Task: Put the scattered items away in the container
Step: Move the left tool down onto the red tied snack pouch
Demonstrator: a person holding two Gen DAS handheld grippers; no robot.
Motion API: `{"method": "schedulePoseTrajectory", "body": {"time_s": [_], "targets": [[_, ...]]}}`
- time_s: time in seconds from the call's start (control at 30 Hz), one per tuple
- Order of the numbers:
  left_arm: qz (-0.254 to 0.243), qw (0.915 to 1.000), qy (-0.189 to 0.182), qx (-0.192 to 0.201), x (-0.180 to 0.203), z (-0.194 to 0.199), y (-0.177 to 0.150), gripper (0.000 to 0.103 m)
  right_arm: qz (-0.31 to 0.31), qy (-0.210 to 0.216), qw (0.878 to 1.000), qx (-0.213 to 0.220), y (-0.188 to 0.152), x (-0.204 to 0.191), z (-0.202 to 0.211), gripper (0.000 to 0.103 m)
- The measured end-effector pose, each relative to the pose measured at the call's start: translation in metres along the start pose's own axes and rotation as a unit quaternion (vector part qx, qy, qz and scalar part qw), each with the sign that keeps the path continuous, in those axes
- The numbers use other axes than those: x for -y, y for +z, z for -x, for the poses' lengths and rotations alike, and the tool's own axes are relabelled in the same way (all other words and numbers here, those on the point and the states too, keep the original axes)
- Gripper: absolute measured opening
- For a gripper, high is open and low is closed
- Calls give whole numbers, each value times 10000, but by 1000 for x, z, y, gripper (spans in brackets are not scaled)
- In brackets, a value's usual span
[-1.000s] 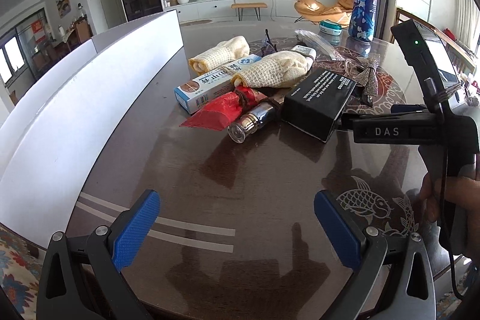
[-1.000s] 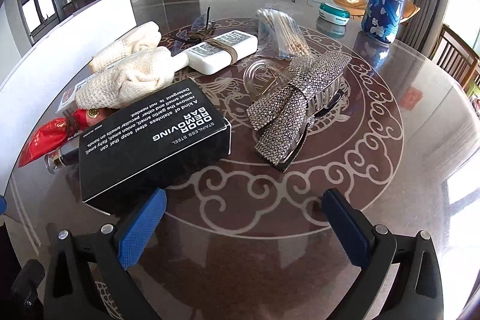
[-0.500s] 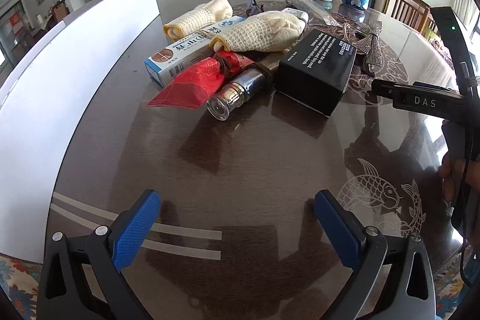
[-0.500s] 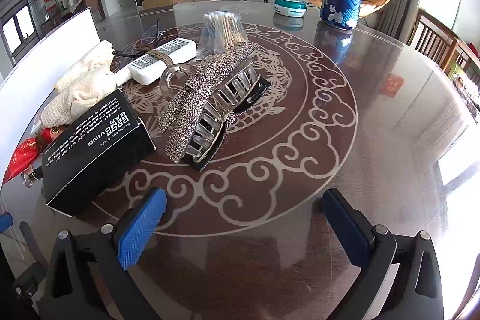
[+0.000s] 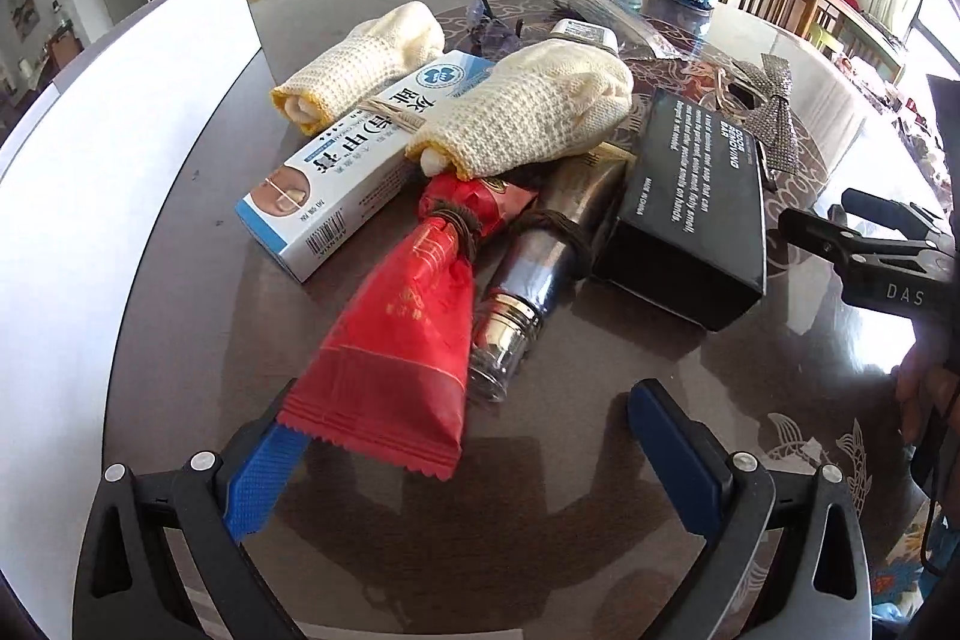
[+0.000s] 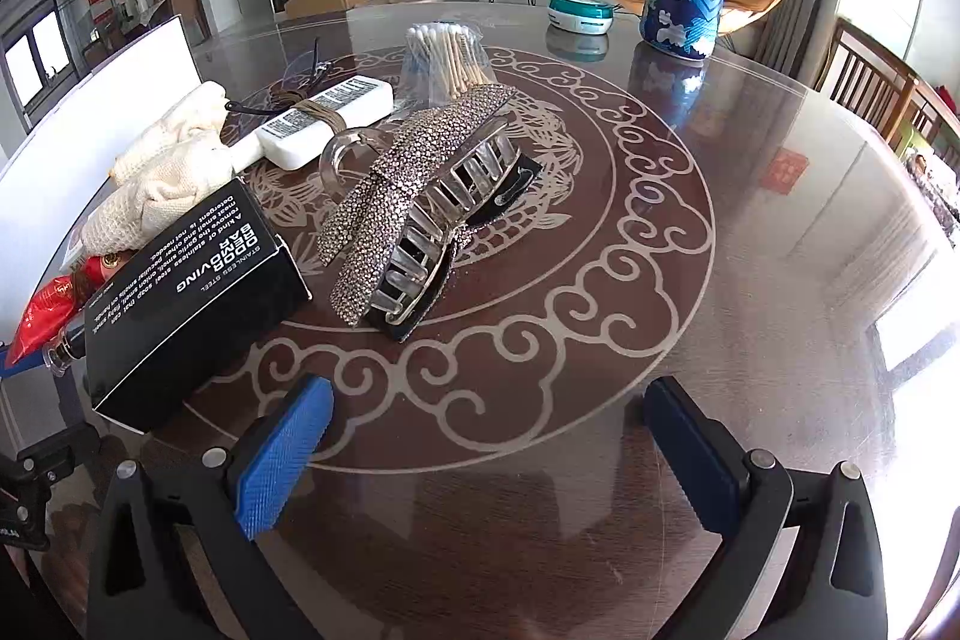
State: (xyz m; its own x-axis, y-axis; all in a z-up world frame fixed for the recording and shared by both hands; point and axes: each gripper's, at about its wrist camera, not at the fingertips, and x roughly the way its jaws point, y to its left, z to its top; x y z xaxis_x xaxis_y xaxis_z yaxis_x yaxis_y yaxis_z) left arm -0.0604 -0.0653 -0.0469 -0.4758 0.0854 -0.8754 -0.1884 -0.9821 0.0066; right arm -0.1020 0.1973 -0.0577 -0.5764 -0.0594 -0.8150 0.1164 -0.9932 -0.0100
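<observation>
My left gripper (image 5: pixel 468 454) hangs with jaws spread wide, the red sachet (image 5: pixel 402 340) lying between them near the table's (image 5: pixel 198 316) left edge, beside the white container wall (image 5: pixel 108 172). My right gripper (image 6: pixel 486 454) gapes empty just short of the rhinestone hair claw (image 6: pixel 414 202) at the table's middle.
</observation>
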Motion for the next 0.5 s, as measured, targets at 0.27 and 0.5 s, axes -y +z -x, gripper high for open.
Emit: {"method": "schedulePoseTrajectory", "body": {"time_s": [0.27, 0.5], "targets": [[101, 9998, 44, -158, -10, -10, 20, 103, -1, 0, 10000, 0, 0, 0, 0, 103], [-160, 9997, -86, -151, 18, -16, 31, 103, -1, -1, 10000, 1, 0, 0, 0, 103]]}}
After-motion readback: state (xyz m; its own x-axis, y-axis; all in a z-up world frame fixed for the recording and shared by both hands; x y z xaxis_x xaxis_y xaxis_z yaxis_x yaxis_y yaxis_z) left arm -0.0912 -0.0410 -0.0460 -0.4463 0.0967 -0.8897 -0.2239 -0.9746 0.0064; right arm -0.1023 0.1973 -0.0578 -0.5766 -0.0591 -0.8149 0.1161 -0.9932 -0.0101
